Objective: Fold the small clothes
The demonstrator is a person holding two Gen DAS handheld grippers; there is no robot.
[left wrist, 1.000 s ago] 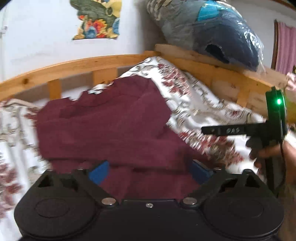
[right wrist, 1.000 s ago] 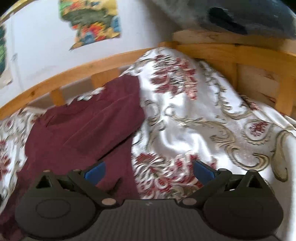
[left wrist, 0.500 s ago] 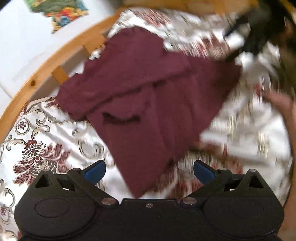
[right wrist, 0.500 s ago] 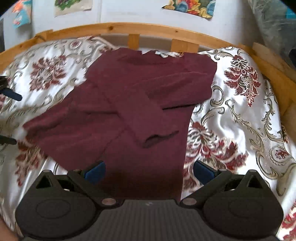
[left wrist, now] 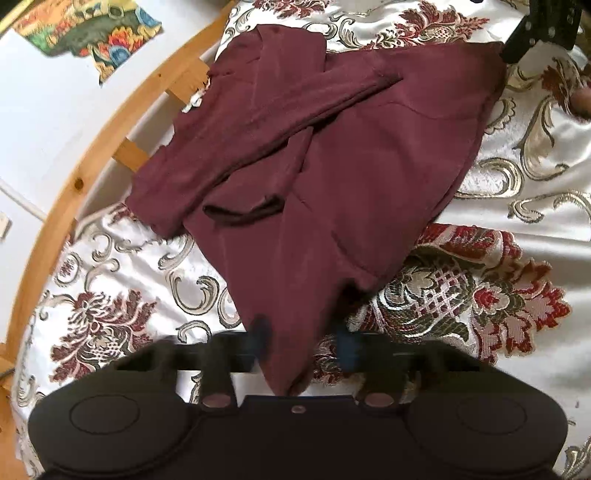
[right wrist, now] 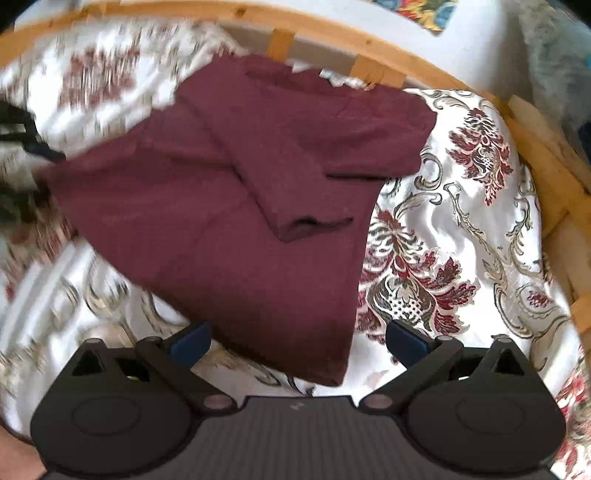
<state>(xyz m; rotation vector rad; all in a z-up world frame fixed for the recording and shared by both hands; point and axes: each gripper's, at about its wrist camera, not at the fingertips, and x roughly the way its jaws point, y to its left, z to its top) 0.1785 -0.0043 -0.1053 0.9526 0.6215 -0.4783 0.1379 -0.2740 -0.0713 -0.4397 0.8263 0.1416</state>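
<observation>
A maroon long-sleeved top (left wrist: 332,177) lies on the floral bedspread with both sleeves folded across its body. It also shows in the right wrist view (right wrist: 258,192). My left gripper (left wrist: 303,339) sits over the top's lower left hem corner; its blue pads are blurred and close together on either side of the cloth, and I cannot tell whether they pinch it. My right gripper (right wrist: 297,341) is open wide, its blue pads straddling the lower right hem corner just above the cloth. The right gripper's tip also shows in the left wrist view (left wrist: 535,33) by the far hem corner.
The white bedspread with red and gold flowers (left wrist: 480,295) covers the bed. A curved wooden bed rail (left wrist: 92,158) runs along the far side, also in the right wrist view (right wrist: 369,48). Behind it is a white wall with a colourful picture (left wrist: 92,33).
Both grippers have dropped from looking across the bed to the top's hem corners. The left gripper's pads have come much closer together around the hem. The right stays open.
</observation>
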